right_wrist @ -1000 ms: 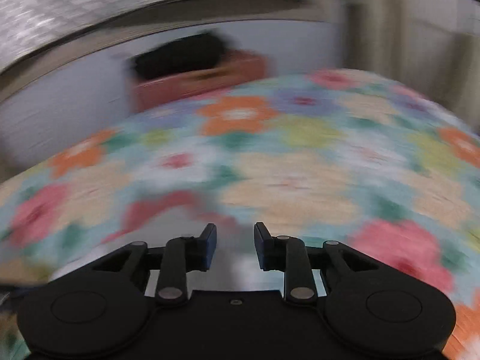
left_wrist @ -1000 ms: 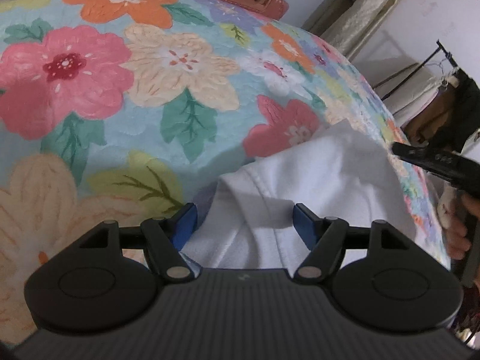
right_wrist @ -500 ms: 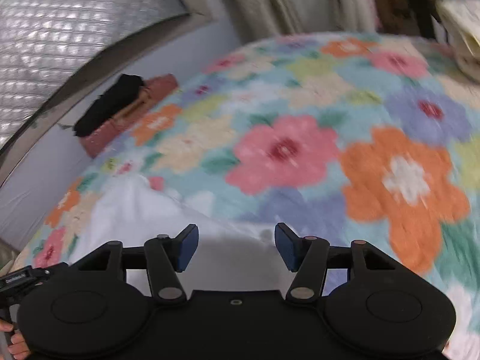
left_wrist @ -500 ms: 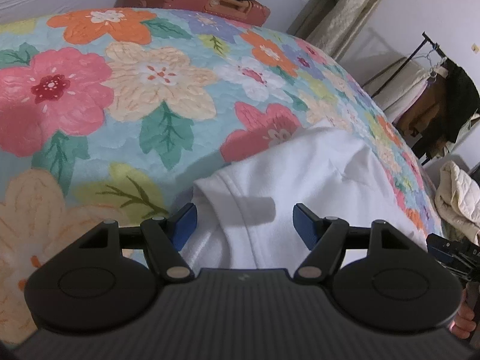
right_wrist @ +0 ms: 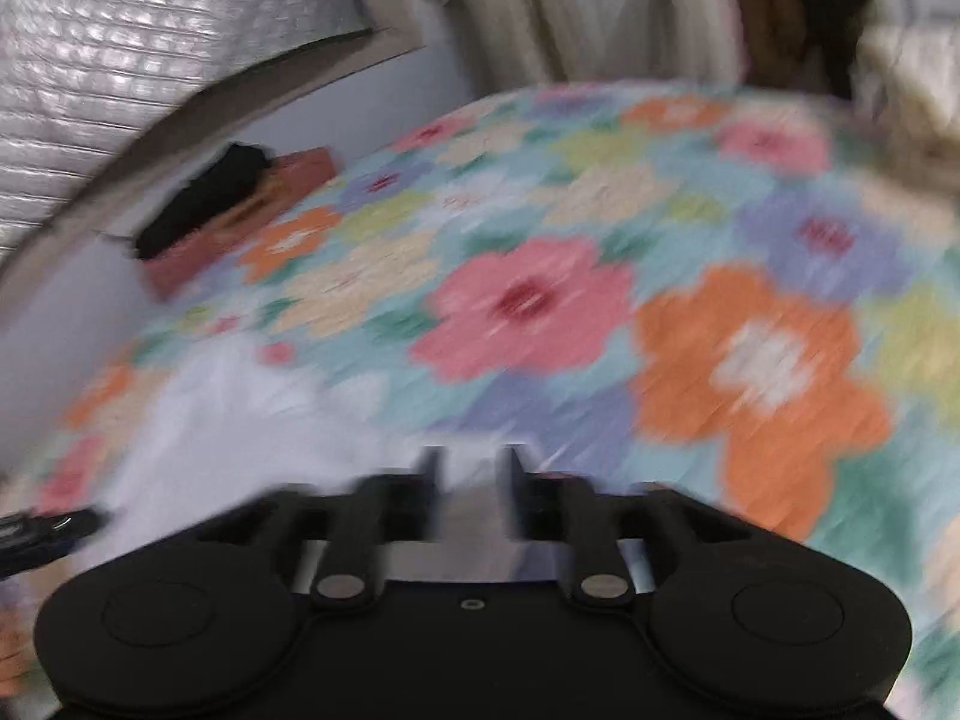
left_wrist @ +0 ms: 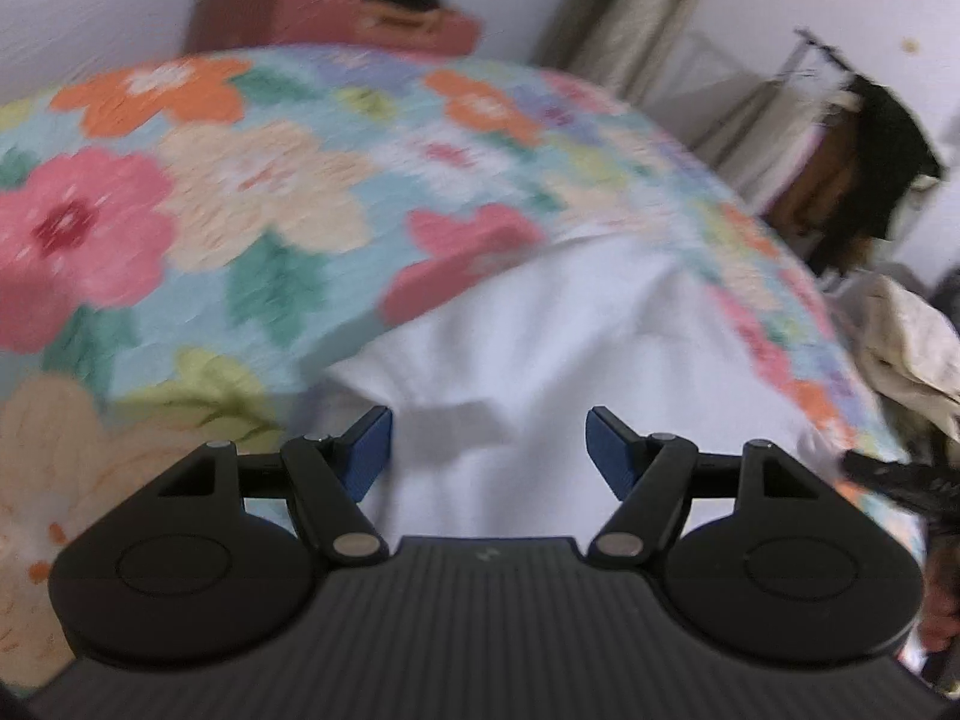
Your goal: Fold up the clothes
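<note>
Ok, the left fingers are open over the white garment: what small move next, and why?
Probably lower the left gripper and close on the near fold of the white garment: its fingers stand open, nothing pinched, and the cloth lies on the floral bedspread right below them.

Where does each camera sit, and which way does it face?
Left wrist: on the left gripper, angled down over the white garment on the flowered bedspread; own fingers show.
Right wrist: on the right gripper, angled down across the bedspread; own fingers show.
Shared: garment, bedspread, reddish box by the wall.
</note>
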Demonstrator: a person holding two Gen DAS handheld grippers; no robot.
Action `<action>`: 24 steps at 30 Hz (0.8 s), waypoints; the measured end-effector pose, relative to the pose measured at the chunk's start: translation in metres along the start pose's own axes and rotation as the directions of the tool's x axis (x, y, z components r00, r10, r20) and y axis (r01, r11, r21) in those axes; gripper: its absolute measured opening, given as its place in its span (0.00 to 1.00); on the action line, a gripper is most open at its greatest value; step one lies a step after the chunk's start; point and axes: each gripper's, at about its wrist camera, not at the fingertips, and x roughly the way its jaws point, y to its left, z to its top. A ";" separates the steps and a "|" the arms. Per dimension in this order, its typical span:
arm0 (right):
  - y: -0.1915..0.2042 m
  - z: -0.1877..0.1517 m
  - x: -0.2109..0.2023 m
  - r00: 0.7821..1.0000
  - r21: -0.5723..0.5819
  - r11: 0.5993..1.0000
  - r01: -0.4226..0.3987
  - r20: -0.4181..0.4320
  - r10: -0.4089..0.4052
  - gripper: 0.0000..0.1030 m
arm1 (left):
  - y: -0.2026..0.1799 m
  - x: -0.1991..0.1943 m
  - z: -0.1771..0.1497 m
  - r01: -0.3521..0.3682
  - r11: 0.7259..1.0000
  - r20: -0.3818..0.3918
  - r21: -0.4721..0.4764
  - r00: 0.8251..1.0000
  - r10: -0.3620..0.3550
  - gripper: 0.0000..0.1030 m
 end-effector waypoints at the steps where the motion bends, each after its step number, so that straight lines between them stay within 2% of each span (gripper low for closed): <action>1: 0.001 -0.006 0.000 1.000 -0.005 1.000 -0.008 0.004 0.008 0.68 | -0.007 -0.001 -0.001 0.020 0.999 -0.005 0.029 1.000 -0.020 0.72; 3: 0.002 -0.016 0.004 1.000 -0.034 0.999 -0.007 0.017 0.008 0.68 | -0.018 0.004 -0.008 0.037 0.996 -0.033 0.079 0.999 -0.035 0.77; 5: -0.002 -0.018 0.015 0.999 -0.062 0.998 -0.030 0.010 0.030 0.64 | -0.025 0.014 -0.017 -0.006 0.993 -0.057 0.117 0.998 0.012 0.76; 7: -0.007 -0.016 0.025 0.999 -0.059 0.997 -0.049 -0.016 0.048 0.23 | -0.029 0.018 -0.022 -0.039 0.989 -0.055 0.144 0.997 0.047 0.76; 9: -0.009 -0.012 0.019 0.998 -0.053 0.997 -0.063 0.020 0.065 0.10 | -0.032 0.016 -0.022 -0.046 0.988 -0.045 0.150 0.998 0.054 0.76; 10: -0.008 -0.011 0.012 0.996 -0.045 0.997 -0.065 0.050 0.068 0.10 | -0.034 0.015 -0.022 -0.046 0.987 -0.042 0.152 0.998 0.053 0.76; 13: -0.012 -0.009 0.005 0.997 -0.024 0.998 -0.054 0.053 0.055 0.09 | -0.034 0.015 -0.022 -0.062 0.983 -0.048 0.174 0.996 0.071 0.76; 15: -0.015 -0.012 0.018 1.000 -0.041 0.999 -0.003 0.007 0.003 0.10 | -0.033 0.019 -0.025 -0.094 0.977 -0.057 0.192 0.993 0.106 0.76; 17: -0.016 -0.016 0.026 0.999 -0.014 1.000 0.025 -0.038 -0.025 0.15 | -0.033 0.018 -0.026 -0.099 0.982 -0.036 0.162 0.994 0.106 0.74; 18: -0.015 -0.017 0.025 0.998 0.006 1.000 0.029 -0.053 -0.029 0.26 | -0.032 0.015 -0.025 -0.087 0.987 -0.020 0.138 0.996 0.091 0.74; 19: -0.012 -0.018 0.019 0.998 0.017 0.999 0.032 -0.061 -0.031 0.29 | -0.032 0.011 -0.023 -0.066 0.991 -0.007 0.117 0.998 0.067 0.74; 21: -0.004 -0.023 0.003 0.997 0.020 0.999 0.035 -0.076 -0.034 0.46 | -0.032 0.006 -0.020 -0.040 0.995 -0.001 0.095 0.999 0.040 0.74; 24: 0.009 -0.041 -0.029 0.994 0.042 0.998 -0.049 -0.093 0.053 0.52 | -0.033 0.004 -0.017 -0.039 0.996 -0.011 0.080 0.999 0.040 0.74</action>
